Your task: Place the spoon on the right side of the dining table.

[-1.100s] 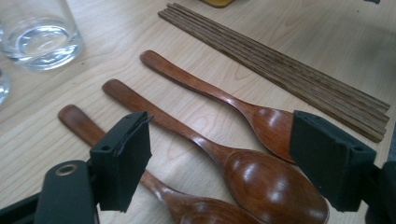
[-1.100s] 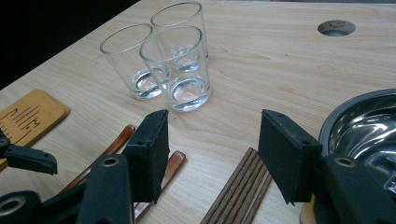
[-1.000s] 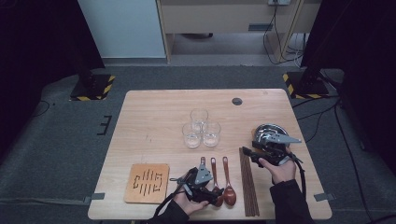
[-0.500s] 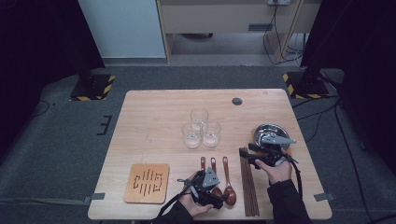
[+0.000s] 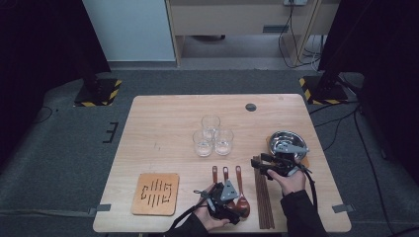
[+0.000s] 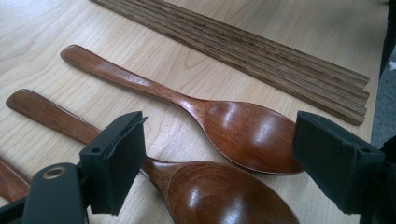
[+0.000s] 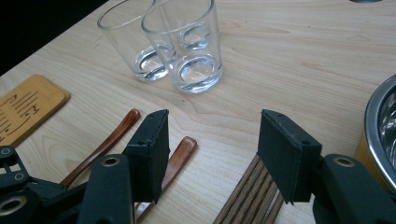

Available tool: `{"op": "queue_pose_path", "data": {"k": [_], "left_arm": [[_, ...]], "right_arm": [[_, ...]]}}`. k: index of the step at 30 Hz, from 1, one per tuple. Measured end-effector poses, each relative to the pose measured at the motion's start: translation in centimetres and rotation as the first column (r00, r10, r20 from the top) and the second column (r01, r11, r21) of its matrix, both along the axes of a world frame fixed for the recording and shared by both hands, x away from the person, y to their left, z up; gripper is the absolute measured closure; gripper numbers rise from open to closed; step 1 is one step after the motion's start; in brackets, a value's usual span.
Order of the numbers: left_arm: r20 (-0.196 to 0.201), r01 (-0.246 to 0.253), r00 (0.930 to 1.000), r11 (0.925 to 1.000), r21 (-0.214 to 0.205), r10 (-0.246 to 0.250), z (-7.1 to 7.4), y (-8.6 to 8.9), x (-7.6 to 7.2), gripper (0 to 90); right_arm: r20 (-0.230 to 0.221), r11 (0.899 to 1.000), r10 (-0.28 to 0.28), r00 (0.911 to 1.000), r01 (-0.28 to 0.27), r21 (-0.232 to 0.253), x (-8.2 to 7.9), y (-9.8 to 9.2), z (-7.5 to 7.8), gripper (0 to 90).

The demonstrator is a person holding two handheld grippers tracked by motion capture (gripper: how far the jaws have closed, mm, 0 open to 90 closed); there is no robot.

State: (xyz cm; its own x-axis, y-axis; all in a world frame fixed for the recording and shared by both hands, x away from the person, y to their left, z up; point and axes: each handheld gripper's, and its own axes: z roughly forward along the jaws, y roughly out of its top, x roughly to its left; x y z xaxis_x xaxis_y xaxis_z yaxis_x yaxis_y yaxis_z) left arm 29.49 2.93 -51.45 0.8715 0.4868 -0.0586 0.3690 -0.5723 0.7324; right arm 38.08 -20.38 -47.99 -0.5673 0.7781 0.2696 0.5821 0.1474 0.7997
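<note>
Three dark wooden spoons (image 5: 226,173) lie side by side near the table's front edge, bowls toward the person. My left gripper (image 5: 236,205) hovers low over those bowls. Its jaws have just been opening and stand apart around two spoon bowls (image 6: 243,130) without pressing on them, so my left gripper (image 6: 224,154) is open. A bundle of wooden chopsticks (image 5: 264,197) lies to the right of the spoons. My right gripper (image 5: 259,165) is open over the chopsticks' far ends (image 7: 247,196), jaws wide on either side, nothing held.
Three clear glasses (image 5: 212,136) stand clustered mid-table. A steel bowl (image 5: 286,140) on a wooden coaster sits right behind my right hand. A wooden trivet (image 5: 155,193) lies front left. A small dark disc (image 5: 251,106) sits near the far edge.
My right gripper has slid a little from the steel bowl toward the front, down to the chopsticks' far ends. The left hand has stayed over the spoon bowls.
</note>
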Motion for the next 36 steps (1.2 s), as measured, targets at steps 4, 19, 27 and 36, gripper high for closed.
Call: {"op": "queue_pose_path", "data": {"k": [4, 19, 27, 36], "left_arm": [[-0.001, 0.002, 1.0, 1.0, 0.003, -0.002, -0.1, -0.1, 0.0, 16.7], [-0.007, 0.021, 0.9998, 0.9996, 0.019, -0.021, -0.5, -0.6, -0.1, 16.1], [0.007, 0.019, 0.9998, 0.9993, 0.034, -0.019, -0.6, -0.8, -0.2, 16.2], [0.023, 0.015, 0.9996, 0.9985, 0.054, -0.016, -0.9, -0.9, -0.2, 16.3]], "right_arm": [[-0.006, 1.0, 0.005, 1.0, -0.005, -0.01, 0.0, 0.2, -0.2, 43.4], [-0.035, 0.999, 0.032, 0.9989, -0.032, -0.023, 0.2, 1.3, -1.0, 43.5], [-0.084, 0.999, 0.041, 0.9956, -0.042, -0.002, 0.2, 1.9, -1.9, 43.8], [-0.123, 0.997, 0.066, 0.9902, -0.07, -0.031, 0.3, 3.0, -2.7, 43.7]]}}
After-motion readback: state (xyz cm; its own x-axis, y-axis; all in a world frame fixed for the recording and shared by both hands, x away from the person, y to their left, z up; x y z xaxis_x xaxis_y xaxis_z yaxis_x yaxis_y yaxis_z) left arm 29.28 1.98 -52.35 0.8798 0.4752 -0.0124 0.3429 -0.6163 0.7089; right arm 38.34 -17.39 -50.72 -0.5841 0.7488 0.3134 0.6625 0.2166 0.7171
